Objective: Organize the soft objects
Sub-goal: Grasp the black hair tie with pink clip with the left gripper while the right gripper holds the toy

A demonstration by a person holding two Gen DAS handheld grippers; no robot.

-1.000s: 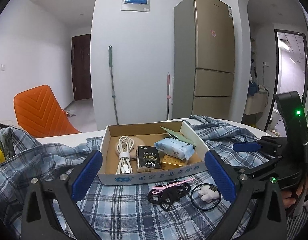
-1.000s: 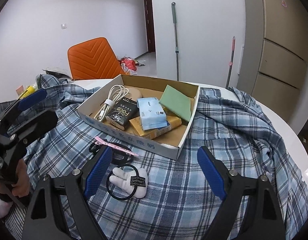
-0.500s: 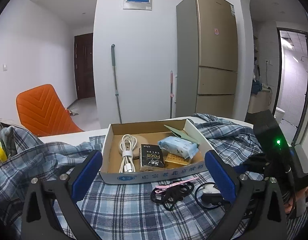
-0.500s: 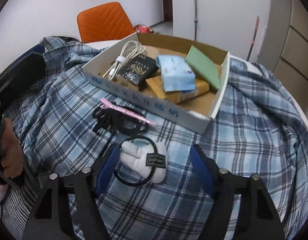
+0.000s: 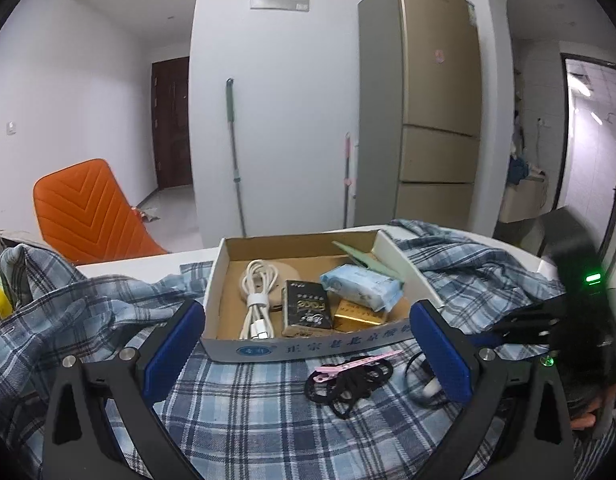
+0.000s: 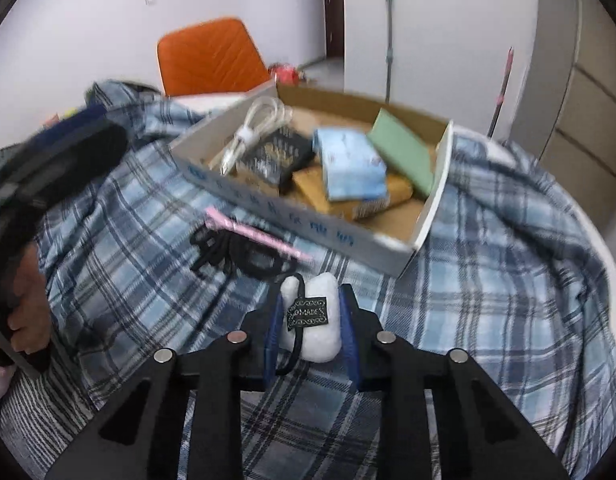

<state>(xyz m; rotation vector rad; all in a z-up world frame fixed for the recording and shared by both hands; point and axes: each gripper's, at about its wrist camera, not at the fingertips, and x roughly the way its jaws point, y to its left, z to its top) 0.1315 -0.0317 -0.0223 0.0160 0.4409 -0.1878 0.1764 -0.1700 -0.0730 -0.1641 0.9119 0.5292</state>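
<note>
While a blue plaid shirt (image 5: 268,412) covers the white table (image 5: 148,266), an orange chair (image 5: 84,212) and a gold fridge (image 5: 436,120) stand behind the cardboard box (image 5: 308,346). The right gripper (image 6: 310,324) has just closed, its blue pads clamped on the white plush hair tie (image 6: 314,320) near the box's front wall, beside the black hair ties (image 6: 236,252). Only the left wrist view shows the left gripper (image 5: 304,352), jaws wide apart and empty, partly hiding that plush.

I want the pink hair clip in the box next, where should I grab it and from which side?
Take the pink hair clip across its narrow body near the middle, coming from above. It lies flat and slanted over the black hair ties, so turn the fingers crosswise to its length and keep them shallow, probably avoiding the ties.
</note>
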